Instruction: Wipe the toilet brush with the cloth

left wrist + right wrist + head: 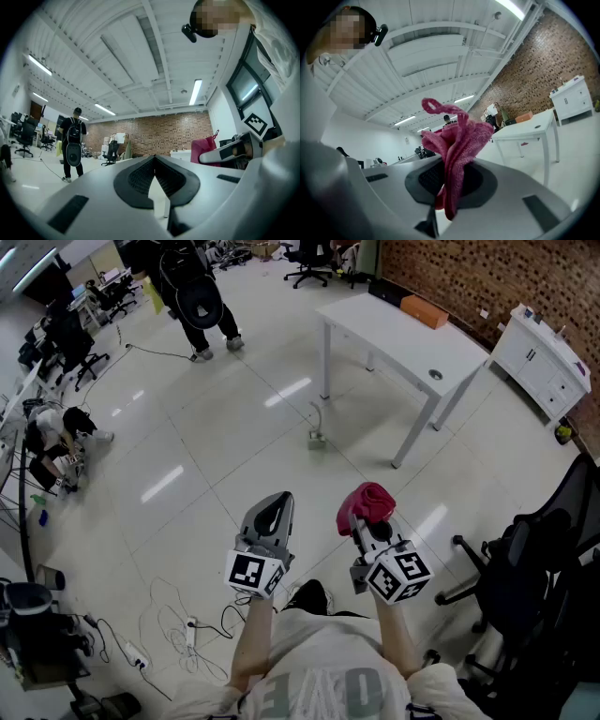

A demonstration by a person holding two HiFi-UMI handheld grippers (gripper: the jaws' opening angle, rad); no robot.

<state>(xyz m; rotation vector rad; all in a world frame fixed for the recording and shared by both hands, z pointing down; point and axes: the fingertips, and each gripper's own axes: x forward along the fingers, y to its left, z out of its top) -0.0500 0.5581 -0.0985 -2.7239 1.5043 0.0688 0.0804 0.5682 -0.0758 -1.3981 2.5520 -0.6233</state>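
Cloth [367, 502], pink and bunched, sits pinched between the jaws of our right gripper [367, 524]. Its loose end stands up above the tips and a short tail hangs below the pads. We judge it is held this way so that a soft wad leads when it meets the brush.

What we take for the toilet brush [317, 434] stands upright in a small holder on the floor [206, 456], well ahead of us and near the legs of the white table [403, 343]. It is too small for us to be sure.

Our left gripper [274, 514] has its jaws pressed together on nothing. It sits level beside the right gripper, probably kept free to take the brush handle. Both tools are well apart from the brush, so by our reading wiping has not begun.

Only the head view shows the brush, the floor and the 2 grippers side by side. Only the right gripper view shows the pads biting the cloth near its middle fold. The left gripper view shows its own pads meeting at the tips, with the cloth off to its right.

Farther out, a person with a backpack [202, 296] stands at the far left, and an office chair [525, 568] sits at the near right.
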